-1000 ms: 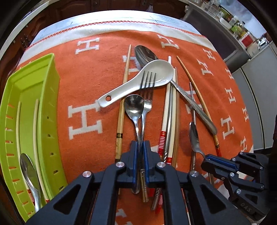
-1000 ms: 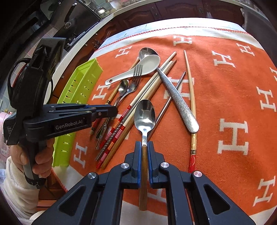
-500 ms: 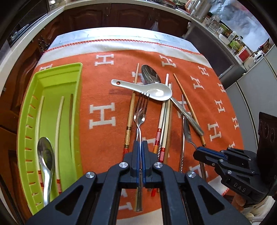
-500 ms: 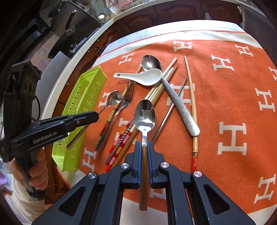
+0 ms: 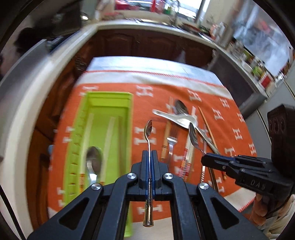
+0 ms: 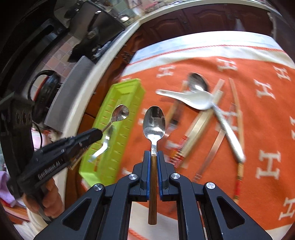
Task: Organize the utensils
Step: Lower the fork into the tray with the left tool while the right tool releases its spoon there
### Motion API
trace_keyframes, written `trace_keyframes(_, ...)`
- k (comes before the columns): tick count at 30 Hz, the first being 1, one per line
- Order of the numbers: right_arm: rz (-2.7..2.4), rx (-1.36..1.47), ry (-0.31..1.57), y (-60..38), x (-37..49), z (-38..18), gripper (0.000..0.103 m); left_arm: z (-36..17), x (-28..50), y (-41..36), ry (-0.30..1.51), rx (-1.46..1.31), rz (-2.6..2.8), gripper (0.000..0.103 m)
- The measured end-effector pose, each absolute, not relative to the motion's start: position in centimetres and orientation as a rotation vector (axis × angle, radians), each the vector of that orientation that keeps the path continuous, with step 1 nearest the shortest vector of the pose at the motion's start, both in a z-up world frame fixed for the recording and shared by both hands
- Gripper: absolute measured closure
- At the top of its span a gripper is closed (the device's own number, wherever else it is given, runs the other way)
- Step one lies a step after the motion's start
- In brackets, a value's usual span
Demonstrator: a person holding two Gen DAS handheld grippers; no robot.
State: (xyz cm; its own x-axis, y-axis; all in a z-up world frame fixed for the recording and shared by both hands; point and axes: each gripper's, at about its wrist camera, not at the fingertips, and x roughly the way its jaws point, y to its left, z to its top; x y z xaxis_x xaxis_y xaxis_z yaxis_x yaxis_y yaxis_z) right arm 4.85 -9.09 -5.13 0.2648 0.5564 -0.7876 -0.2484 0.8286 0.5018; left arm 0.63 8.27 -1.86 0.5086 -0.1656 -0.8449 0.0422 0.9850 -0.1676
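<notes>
Countertop: pale curved counter edge point(image 5: 36, 86), ahead and to the left of the left gripper's view.
Cabinets: dark brown wooden doors point(image 5: 147, 46) below the counter, straight ahead.
Window: bright glazed area point(image 5: 184, 7) at the far top; daylight enters here.
Shelf clutter: blurred bottles and containers point(image 5: 258, 68), ahead to the right.
Wall: pinkish tiles point(image 6: 57, 55), far left of the right gripper's view.
Appliance: dark glossy unit point(image 6: 95, 31) on the counter.

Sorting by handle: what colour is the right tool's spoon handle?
Brown wood handle, clearest in the right wrist view.
</notes>
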Motion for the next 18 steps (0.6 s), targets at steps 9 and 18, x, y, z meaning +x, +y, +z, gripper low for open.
trace_keyframes(9, 0.59, 0.366, 1.285, -1.0, 9.2, -5.6, 0.097, -3.8, 0.8, 15.6, 1.052, -0.154, 0.048, 0.103)
trace_keyframes(18, 0.569, 0.369, 1.345, 4.5, 11.1, -8.2, 0.096, -6.9, 1.6, 17.6, 1.142, -0.13, 0.078, 0.088)
